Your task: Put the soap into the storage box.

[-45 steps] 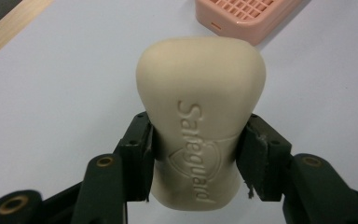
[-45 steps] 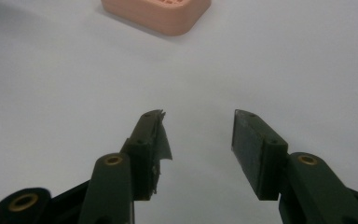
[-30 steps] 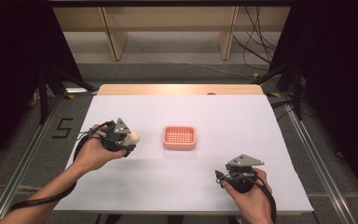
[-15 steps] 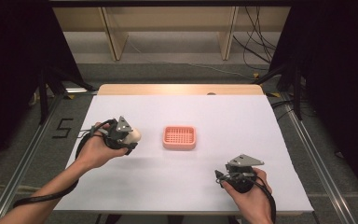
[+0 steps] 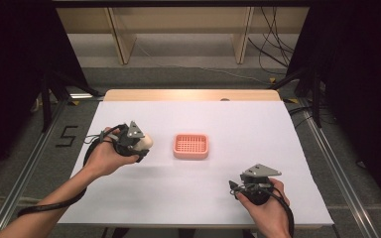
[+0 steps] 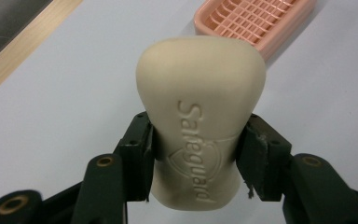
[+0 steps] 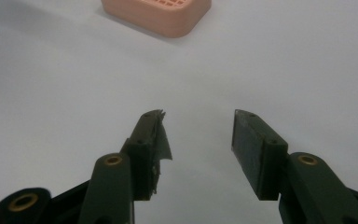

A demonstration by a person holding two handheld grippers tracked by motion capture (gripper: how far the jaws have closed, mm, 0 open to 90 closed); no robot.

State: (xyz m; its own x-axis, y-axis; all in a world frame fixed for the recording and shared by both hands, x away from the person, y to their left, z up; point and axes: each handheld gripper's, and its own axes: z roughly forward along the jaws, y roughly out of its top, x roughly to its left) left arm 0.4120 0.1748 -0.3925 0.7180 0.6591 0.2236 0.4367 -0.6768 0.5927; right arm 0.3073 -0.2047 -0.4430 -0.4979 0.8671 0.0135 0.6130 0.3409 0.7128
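A cream bar of soap [image 6: 200, 116] with raised lettering sits clamped between the jaws of my left gripper [image 6: 196, 154], which is shut on it. In the high view the left gripper [image 5: 140, 143] is held over the table's left half, the soap [image 5: 145, 142] pointing toward a pink slotted soap dish [image 5: 191, 146] at the centre. That dish [image 6: 256, 21] lies just beyond the soap. My right gripper [image 7: 198, 128] stands open above bare table, with the dish [image 7: 158, 14] farther ahead. In the high view the right gripper [image 5: 238, 187] is near the front right.
The white table top [image 5: 228, 119] has a wooden strip [image 5: 193, 95] along its far edge. Metal rails run down both sides of the table. Shelf legs and cables stand on the floor behind it.
The left hand has shifted slightly right toward the dish with the soap. The right hand has stayed in place.
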